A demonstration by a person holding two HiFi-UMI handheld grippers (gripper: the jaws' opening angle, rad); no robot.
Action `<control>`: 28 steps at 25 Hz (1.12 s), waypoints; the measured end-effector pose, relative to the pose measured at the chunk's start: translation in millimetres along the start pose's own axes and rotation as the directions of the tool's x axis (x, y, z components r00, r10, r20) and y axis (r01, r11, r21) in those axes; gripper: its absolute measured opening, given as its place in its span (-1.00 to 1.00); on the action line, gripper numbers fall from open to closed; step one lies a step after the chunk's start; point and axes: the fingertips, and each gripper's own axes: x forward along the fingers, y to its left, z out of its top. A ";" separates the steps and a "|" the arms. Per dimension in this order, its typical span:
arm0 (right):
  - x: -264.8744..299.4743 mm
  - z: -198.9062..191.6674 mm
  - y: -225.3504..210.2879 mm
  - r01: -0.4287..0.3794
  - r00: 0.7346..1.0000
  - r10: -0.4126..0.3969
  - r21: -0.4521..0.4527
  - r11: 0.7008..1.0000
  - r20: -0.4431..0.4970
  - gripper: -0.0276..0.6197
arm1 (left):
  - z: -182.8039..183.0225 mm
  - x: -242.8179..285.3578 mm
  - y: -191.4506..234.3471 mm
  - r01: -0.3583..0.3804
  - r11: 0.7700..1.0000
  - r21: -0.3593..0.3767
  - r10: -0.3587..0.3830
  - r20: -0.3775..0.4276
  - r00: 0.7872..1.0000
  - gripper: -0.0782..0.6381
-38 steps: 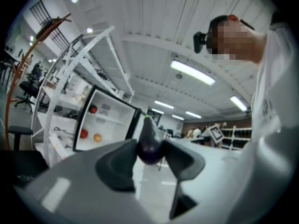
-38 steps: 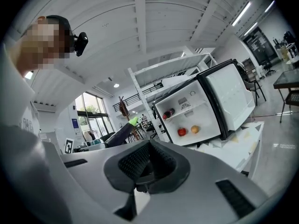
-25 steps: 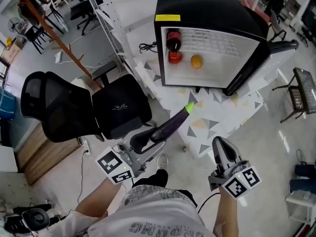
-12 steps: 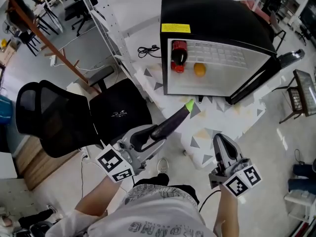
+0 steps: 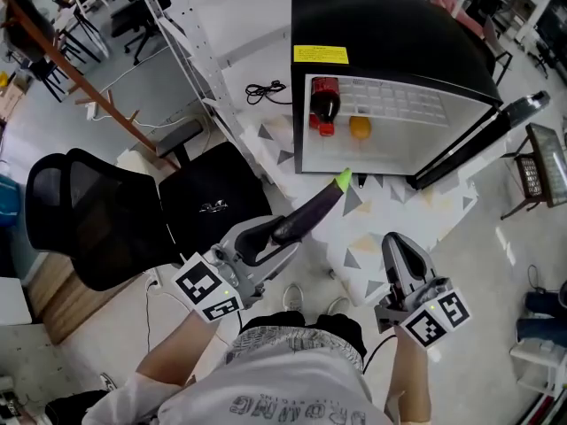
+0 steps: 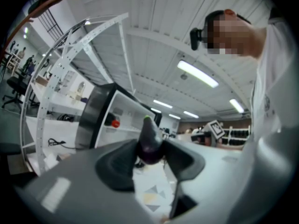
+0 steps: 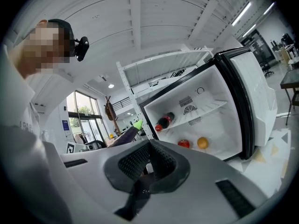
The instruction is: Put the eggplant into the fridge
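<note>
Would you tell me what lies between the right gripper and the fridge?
Only patterned floor mat separates the right gripper from the fridge, in the head view.

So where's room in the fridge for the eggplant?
The wire shelf is bare right of the bottle. The fridge floor is bare right of the orange fruit. The left is crowded, with a red fruit too.

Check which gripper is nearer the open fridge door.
Right. The right gripper sits just short of the fridge door, jaws shut, empty. The left gripper, holding the eggplant, is farther off, beside the chair.
</note>
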 end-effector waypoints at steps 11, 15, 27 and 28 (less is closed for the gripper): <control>0.0 14.5 -24.2 -0.035 0.999 0.035 -0.022 0.999 -0.007 -0.91 | 2.3 33.4 -2.3 -0.042 0.999 0.006 0.042 0.013 0.999 -0.26; -1.3 25.3 -41.2 -0.066 0.998 0.065 -0.048 0.997 -0.017 -0.91 | 4.3 57.8 -3.2 -0.074 0.997 0.008 0.074 0.016 0.997 -0.26; 10.5 55.5 -103.7 -0.181 0.982 0.176 -0.075 0.981 -0.070 -0.91 | 14.8 139.3 7.4 -0.188 0.981 0.053 0.187 0.023 0.982 -0.26; 11.4 57.0 -107.4 -0.193 0.979 0.187 -0.080 0.978 -0.076 -0.91 | 14.9 146.3 8.9 -0.198 0.979 0.057 0.197 0.021 0.980 -0.26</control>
